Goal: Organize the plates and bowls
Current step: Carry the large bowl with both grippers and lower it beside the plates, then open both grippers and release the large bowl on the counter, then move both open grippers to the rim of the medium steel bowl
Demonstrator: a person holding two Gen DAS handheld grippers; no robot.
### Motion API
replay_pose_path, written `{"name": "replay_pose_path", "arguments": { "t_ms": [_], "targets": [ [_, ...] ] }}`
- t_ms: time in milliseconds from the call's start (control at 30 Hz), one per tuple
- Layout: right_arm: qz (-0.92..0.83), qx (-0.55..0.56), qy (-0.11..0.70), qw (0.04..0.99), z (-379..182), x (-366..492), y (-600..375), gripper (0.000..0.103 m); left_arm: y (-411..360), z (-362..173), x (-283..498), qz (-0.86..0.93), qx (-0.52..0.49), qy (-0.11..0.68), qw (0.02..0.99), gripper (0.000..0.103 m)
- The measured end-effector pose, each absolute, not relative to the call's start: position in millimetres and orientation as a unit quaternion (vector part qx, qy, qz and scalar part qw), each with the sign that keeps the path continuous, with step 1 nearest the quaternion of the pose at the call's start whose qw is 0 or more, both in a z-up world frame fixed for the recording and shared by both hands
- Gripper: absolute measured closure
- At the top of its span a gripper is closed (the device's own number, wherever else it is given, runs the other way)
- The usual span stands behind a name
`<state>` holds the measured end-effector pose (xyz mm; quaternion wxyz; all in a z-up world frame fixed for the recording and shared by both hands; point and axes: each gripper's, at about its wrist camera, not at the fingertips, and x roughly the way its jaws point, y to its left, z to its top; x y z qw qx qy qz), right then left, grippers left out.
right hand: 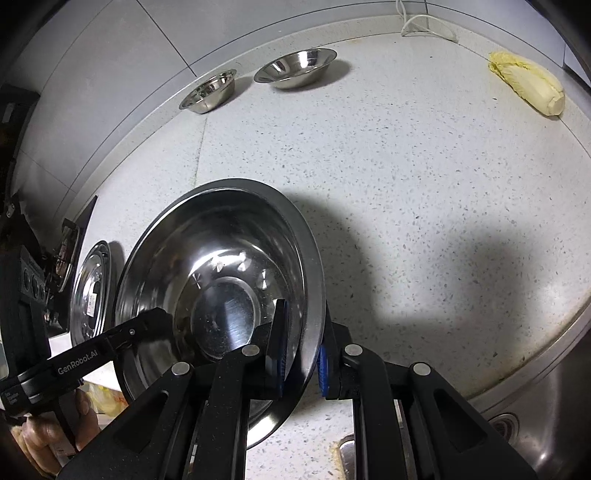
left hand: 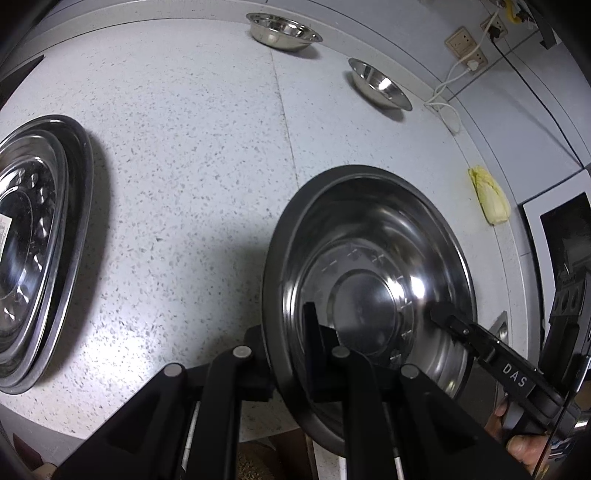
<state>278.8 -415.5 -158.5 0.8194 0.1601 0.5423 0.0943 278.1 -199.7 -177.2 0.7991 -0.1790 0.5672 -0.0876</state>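
Note:
A large steel bowl [left hand: 373, 273] is held between both grippers over the speckled counter. My left gripper [left hand: 286, 350] is shut on its left rim, one finger inside, one outside. My right gripper [right hand: 301, 350] is shut on its right rim [right hand: 310, 295], blue pads either side. The right gripper's finger [left hand: 480, 339] shows in the left wrist view, the left gripper's finger [right hand: 122, 336] in the right wrist view. A stack of steel plates [left hand: 33, 243] lies at the left, also in the right wrist view [right hand: 90, 299]. Two small steel bowls [left hand: 282, 31] [left hand: 380, 83] sit by the back wall.
A napa cabbage [right hand: 528, 83] lies at the counter's right rear, also in the left wrist view [left hand: 489, 199]. A white cable [left hand: 448, 103] runs from wall sockets [left hand: 469, 46]. A steel sink [right hand: 532, 413] lies at the lower right. The small bowls also show in the right wrist view [right hand: 208, 90] [right hand: 295, 68].

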Motion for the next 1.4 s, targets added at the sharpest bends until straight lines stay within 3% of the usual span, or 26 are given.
{"name": "replay_pose_path", "arguments": {
  "t_ms": [400,500,533,567,667,1000,1400],
  "targets": [
    [0.091,0.16,0.541,0.821,-158,283,-416,0.091,-196,-176,279,-0.091,-0.182,0.564,0.8,0.091],
    [0.089,0.163,0.537,0.823,-156,282,-420,0.09,-194,-175,280,-0.094,-0.183,0.563,0.801,0.079],
    [0.089,0.165,0.536,0.823,-155,282,-422,0.089,-193,-173,280,-0.094,-0.184,0.56,0.802,0.071],
    [0.088,0.168,0.534,0.824,-154,282,-424,0.086,-192,-171,280,-0.096,-0.185,0.558,0.803,0.071],
    [0.086,0.171,0.53,0.826,-152,282,-428,0.079,-191,-166,282,-0.1,-0.181,0.554,0.807,0.071],
    [0.064,0.141,0.494,0.856,-113,302,-447,0.069,-171,-130,297,-0.078,-0.165,0.525,0.831,0.07],
    [0.076,0.124,0.463,0.874,-59,414,-455,0.05,-190,-84,436,-0.099,-0.18,0.529,0.823,0.07]
  ]
}}
